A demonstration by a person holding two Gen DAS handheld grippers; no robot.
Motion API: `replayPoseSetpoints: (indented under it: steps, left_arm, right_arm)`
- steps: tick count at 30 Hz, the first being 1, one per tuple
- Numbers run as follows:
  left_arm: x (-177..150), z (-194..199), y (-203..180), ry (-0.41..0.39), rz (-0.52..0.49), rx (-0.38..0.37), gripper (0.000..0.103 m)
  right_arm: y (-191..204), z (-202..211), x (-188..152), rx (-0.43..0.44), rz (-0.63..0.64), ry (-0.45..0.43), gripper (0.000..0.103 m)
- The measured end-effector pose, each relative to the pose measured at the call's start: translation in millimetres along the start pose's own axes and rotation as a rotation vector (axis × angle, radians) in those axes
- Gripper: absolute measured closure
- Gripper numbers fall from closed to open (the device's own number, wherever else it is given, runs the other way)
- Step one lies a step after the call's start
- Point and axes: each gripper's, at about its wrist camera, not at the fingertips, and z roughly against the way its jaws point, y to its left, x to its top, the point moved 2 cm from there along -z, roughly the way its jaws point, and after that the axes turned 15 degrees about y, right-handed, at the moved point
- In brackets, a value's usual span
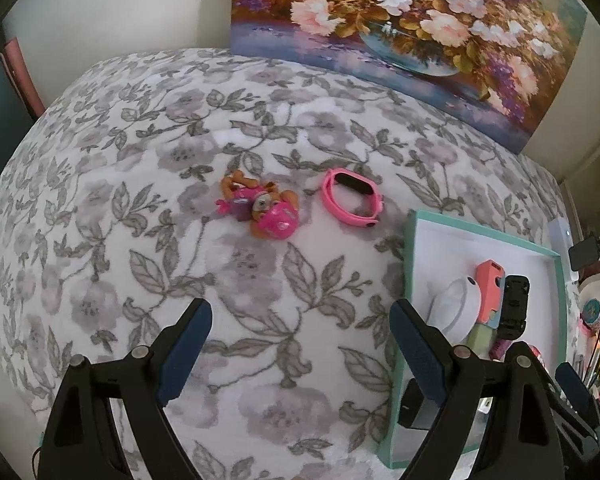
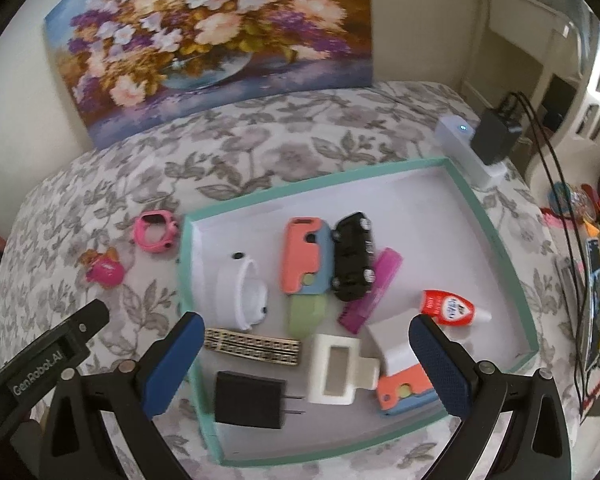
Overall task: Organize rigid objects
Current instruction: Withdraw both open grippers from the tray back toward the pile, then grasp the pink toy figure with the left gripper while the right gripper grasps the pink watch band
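A pink toy dog figure (image 1: pixel 266 210) and a pink smartwatch (image 1: pixel 352 196) lie on the floral blanket, left of a teal-rimmed white box (image 1: pixel 410 240). In the right wrist view the figure (image 2: pixel 104 270) and watch (image 2: pixel 156 231) lie left of the box (image 2: pixel 496 236), which holds a black toy car (image 2: pixel 352 256), a white cap (image 2: pixel 242 294), a purple comb (image 2: pixel 370 290), a glue bottle (image 2: pixel 448 308), a black charger (image 2: pixel 250 400) and other small items. My left gripper (image 1: pixel 300 344) is open and empty over the blanket. My right gripper (image 2: pixel 306 364) is open and empty above the box.
A flower painting (image 1: pixel 400 28) leans on the wall at the back of the bed. A white power strip with a black adapter (image 2: pixel 480 144) sits beyond the box's far right corner. Cables and colourful clutter (image 2: pixel 596 256) lie off the right edge.
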Motion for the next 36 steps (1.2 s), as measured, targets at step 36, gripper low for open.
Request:
replayPoseSetpoints:
  steps: [36]
  left_arm:
    - [63.0,-27.6,118.7,0.022,0.189,-0.035,0.012]
  right_arm:
    - [99.9,-25.3,42.0,0.125,0.096,0.007,0.0]
